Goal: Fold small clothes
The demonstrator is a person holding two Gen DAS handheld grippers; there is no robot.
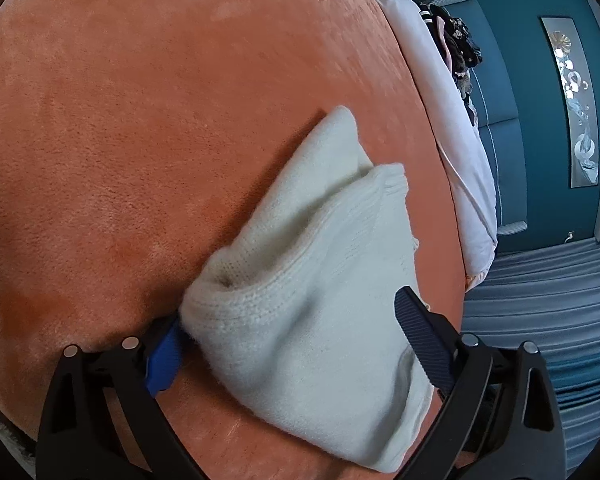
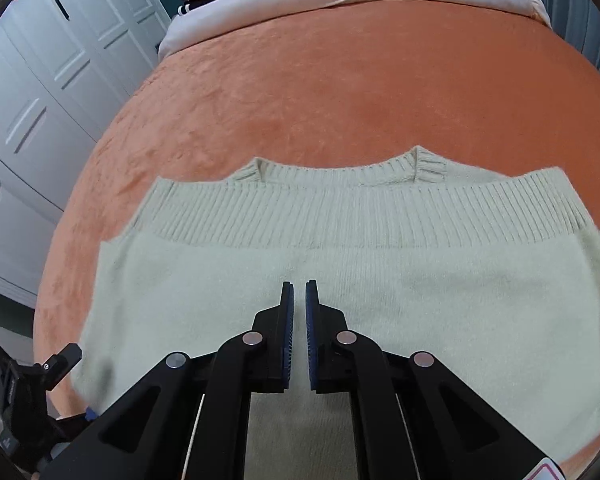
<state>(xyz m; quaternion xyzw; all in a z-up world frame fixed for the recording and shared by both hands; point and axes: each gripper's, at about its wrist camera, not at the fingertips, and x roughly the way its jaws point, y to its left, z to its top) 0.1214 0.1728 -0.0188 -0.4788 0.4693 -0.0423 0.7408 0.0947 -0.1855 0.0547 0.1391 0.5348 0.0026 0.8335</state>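
A cream knitted sweater (image 2: 340,280) lies folded on the orange blanket (image 2: 340,80), its ribbed hem and neckline toward the far side. My right gripper (image 2: 299,286) hovers over the sweater's middle with its jaws nearly together and nothing between them. In the left wrist view my left gripper (image 1: 288,316) is open wide, its fingers on either side of the sweater's folded edge (image 1: 300,280); the left blue pad is partly hidden by the knit. The left gripper also shows in the right wrist view at the lower left (image 2: 28,392).
The orange blanket (image 1: 140,120) covers a bed. A white duvet (image 1: 452,120) and a pile of dark clothes (image 1: 460,48) lie at the bed's head. White wardrobe doors (image 2: 40,100) stand to the left, a teal wall (image 1: 520,80) beyond.
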